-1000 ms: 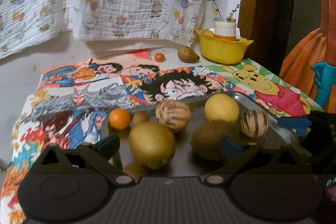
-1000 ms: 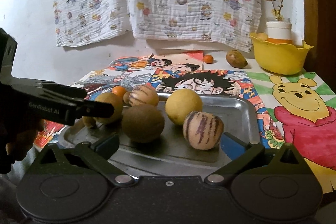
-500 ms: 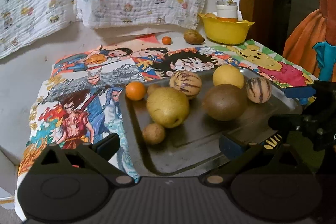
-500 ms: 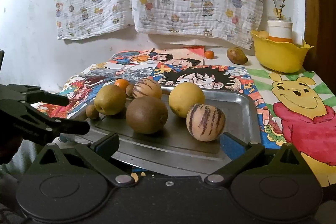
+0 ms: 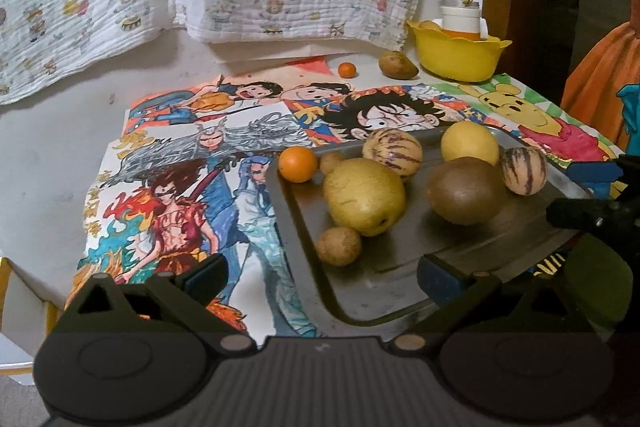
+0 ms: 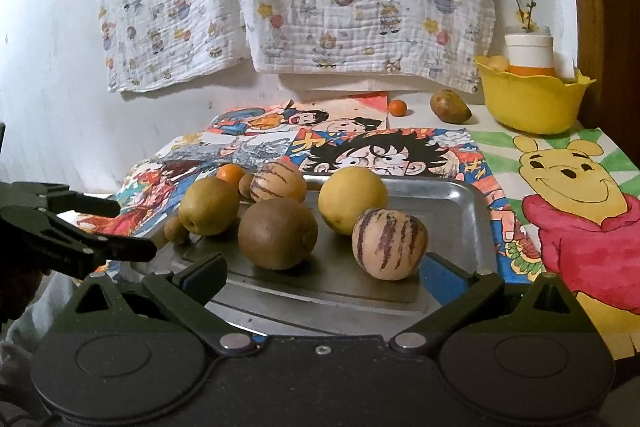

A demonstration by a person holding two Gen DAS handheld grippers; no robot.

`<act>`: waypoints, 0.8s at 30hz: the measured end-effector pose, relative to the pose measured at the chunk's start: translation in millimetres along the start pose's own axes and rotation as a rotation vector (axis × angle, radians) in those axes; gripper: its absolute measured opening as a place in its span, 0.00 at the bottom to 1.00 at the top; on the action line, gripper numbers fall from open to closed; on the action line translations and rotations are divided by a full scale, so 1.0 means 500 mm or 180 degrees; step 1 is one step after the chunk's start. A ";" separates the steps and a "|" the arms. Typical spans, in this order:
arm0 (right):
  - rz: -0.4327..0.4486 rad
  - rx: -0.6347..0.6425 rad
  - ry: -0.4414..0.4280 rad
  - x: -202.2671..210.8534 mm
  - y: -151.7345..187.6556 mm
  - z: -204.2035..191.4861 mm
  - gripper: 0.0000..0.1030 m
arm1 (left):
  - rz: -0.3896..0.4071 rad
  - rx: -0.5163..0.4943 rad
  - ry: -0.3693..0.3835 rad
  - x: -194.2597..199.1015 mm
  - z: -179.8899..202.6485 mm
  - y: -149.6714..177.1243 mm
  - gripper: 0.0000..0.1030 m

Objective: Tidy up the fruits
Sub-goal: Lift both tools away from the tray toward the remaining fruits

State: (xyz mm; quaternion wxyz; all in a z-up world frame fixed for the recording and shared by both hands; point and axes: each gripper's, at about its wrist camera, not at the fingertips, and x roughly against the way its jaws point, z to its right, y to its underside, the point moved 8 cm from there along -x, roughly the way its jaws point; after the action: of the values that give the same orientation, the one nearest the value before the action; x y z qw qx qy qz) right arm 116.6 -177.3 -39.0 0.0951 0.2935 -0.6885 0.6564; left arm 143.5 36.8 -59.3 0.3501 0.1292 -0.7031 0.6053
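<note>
A metal tray (image 5: 384, 291) (image 6: 460, 199) holds several fruits: a yellow pear (image 5: 363, 195) (image 6: 208, 206), a brown round fruit (image 5: 464, 190) (image 6: 277, 233), a yellow citrus (image 5: 470, 142) (image 6: 352, 200), two striped melons (image 5: 392, 151) (image 5: 523, 171) (image 6: 389, 243) (image 6: 278, 182), a small orange (image 5: 297, 163) (image 6: 231, 172) and small brown fruits (image 5: 338, 245). My left gripper (image 5: 320, 275) is open and empty at the tray's near left corner. My right gripper (image 6: 322, 273) is open and empty at the tray's front edge.
A yellow bowl (image 5: 456, 55) (image 6: 528, 99) with a white jar stands at the back right. Beside it lie a brown fruit (image 5: 397, 65) (image 6: 450, 105) and a tiny orange (image 5: 346, 70) (image 6: 397, 107). Cartoon drawings cover the table (image 5: 52, 163). A printed cloth hangs on the wall.
My left gripper has pulled back and to the left, away from the fruits. My right gripper has pulled back slightly. The fruits stay on the tray.
</note>
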 end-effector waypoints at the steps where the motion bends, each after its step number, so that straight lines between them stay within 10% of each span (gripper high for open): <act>1: 0.0003 -0.0002 0.0009 -0.001 -0.002 0.000 0.99 | -0.0004 -0.0001 -0.0009 -0.001 -0.002 -0.001 0.99; 24: 0.0119 -0.0099 -0.0038 -0.046 -0.085 0.058 0.99 | 0.0042 0.0128 -0.0059 -0.046 -0.054 -0.089 0.99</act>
State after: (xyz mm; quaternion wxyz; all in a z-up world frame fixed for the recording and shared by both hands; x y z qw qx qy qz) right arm 165.3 -197.3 -18.2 0.0832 0.2829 -0.7046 0.6455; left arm 196.2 46.4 -39.5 0.3370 0.1372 -0.6948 0.6204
